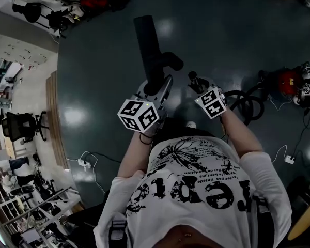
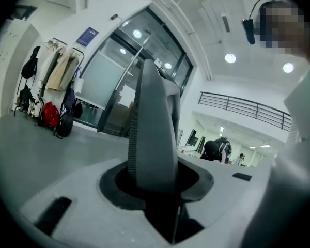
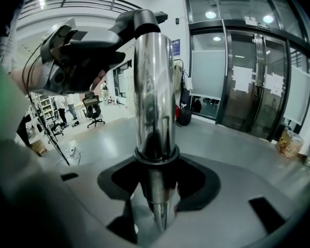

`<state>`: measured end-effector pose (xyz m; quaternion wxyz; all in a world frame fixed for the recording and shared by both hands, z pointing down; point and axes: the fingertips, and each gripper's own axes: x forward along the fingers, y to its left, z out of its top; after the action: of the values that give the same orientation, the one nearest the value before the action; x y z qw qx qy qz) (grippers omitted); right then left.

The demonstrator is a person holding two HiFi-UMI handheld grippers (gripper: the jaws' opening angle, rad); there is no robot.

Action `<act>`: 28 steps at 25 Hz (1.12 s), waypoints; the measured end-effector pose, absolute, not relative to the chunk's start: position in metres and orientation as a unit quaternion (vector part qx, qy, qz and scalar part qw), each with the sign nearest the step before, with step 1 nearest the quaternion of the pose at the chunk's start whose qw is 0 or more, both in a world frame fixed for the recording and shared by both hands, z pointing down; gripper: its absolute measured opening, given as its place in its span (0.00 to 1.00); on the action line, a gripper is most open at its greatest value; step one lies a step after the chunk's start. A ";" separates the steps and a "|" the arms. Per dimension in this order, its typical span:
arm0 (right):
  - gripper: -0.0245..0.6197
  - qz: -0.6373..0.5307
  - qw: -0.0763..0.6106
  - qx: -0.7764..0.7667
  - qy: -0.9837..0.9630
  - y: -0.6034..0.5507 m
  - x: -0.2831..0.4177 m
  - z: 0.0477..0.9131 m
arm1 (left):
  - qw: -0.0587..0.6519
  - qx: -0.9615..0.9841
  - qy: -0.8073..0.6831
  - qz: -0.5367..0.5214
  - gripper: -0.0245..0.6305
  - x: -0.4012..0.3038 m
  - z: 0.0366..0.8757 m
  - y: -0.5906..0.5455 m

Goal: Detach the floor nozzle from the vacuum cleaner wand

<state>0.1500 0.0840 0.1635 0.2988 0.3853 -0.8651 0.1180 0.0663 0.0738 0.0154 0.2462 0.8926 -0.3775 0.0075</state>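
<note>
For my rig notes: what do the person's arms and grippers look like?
The left gripper and right gripper have pale grey bodies; each bears a white cube with black square markers. Arms are bare below short sleeves of a white T-shirt with black print. A dark band circles the left wrist.

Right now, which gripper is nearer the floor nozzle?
Left. The left gripper clamps the floor nozzle itself; the right gripper grips the chrome wand beside it.

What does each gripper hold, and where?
Left gripper grips the nozzle near its neck; right gripper grips the chrome wand on its shaft.
</note>
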 end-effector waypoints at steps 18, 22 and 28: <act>0.33 0.150 0.364 0.380 -0.837 0.040 0.138 0.268 | 0.359 0.827 -0.429 0.053 0.25 0.001 0.171 0.028; 0.33 0.162 0.382 0.373 -0.830 0.014 0.125 0.328 | 0.385 0.816 -0.424 0.074 0.25 -0.003 0.253 0.006; 0.33 0.166 0.429 0.376 -0.805 -0.031 0.119 0.456 | 0.422 0.798 -0.423 0.084 0.25 -0.022 0.411 -0.039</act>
<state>0.1194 -0.0306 0.4565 0.4291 0.3755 -0.8046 0.1658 -0.0216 -0.0391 0.4108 0.4220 0.7976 -0.4228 0.0835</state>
